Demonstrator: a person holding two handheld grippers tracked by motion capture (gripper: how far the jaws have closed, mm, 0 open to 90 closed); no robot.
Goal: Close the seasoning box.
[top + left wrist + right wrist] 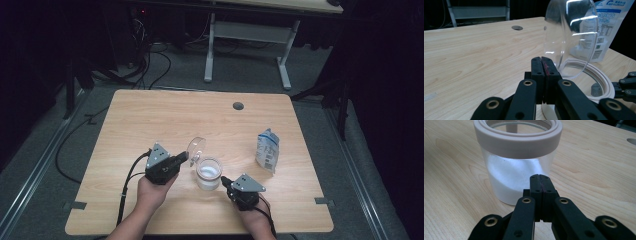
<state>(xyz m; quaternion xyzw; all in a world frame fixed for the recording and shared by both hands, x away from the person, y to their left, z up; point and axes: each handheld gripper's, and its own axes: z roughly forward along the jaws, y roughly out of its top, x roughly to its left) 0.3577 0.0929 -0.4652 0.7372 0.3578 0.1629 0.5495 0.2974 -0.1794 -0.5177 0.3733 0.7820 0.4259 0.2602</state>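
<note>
The left gripper (541, 62) points across a pale wooden desk (474, 50), its two black fingers (536, 67) pressed together with nothing visible between them. Just beyond them a clear lid (571, 37) stands tilted over a jar's (599, 82) white rim. A white and blue pouch (604, 27) stands behind the lid. The other gripper's (627, 86) black tip enters at the right edge, near the jar.

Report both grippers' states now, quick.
Left gripper: shut beside the clear domed plastic lid; a grip on it cannot be told.
Right gripper: shut, empty, beside the clear white-rimmed jar.
</note>
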